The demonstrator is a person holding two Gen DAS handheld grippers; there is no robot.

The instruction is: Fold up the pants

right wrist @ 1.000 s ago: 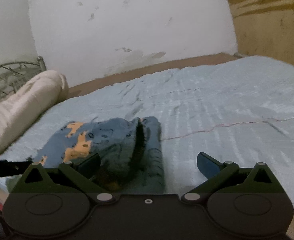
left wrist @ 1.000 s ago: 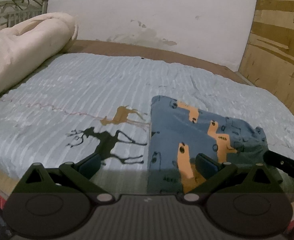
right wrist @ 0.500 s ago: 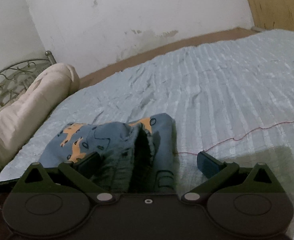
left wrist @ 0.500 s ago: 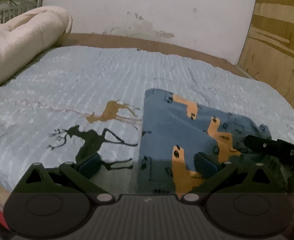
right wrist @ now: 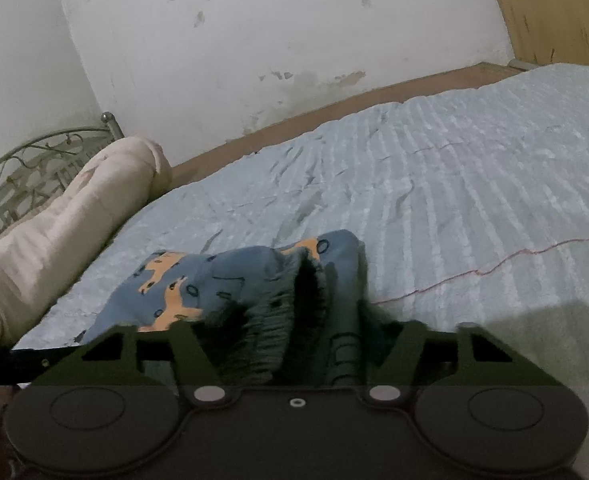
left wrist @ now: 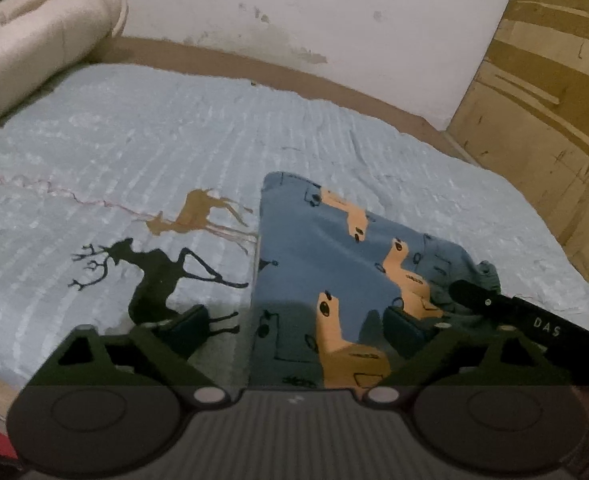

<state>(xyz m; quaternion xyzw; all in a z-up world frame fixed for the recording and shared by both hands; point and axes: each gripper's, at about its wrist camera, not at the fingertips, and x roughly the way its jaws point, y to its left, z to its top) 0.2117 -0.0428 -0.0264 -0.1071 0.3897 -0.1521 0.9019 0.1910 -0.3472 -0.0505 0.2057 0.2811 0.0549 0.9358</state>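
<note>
Blue pants (left wrist: 326, 264) with orange animal prints lie folded on the light blue bedspread (left wrist: 174, 152). My left gripper (left wrist: 294, 328) is open, low over the pants' near edge, its right finger (left wrist: 404, 330) over the cloth. In the right wrist view my right gripper (right wrist: 294, 332) has its fingers drawn in around the pants' green ribbed waistband (right wrist: 278, 320); the fingertips are hidden in the cloth. The right gripper's finger (left wrist: 506, 312) also shows in the left wrist view at the waistband end.
A rolled cream quilt (left wrist: 34, 56) lies at the bed's far left by a metal headboard (right wrist: 26, 172). Deer prints (left wrist: 162, 276) mark the bedspread left of the pants. A white wall (left wrist: 294, 12) and wooden panel (left wrist: 554, 100) stand behind.
Both grippers moved forward and down to the pants. The right gripper's fingers closed in from wide open onto the waistband. The left gripper stayed open.
</note>
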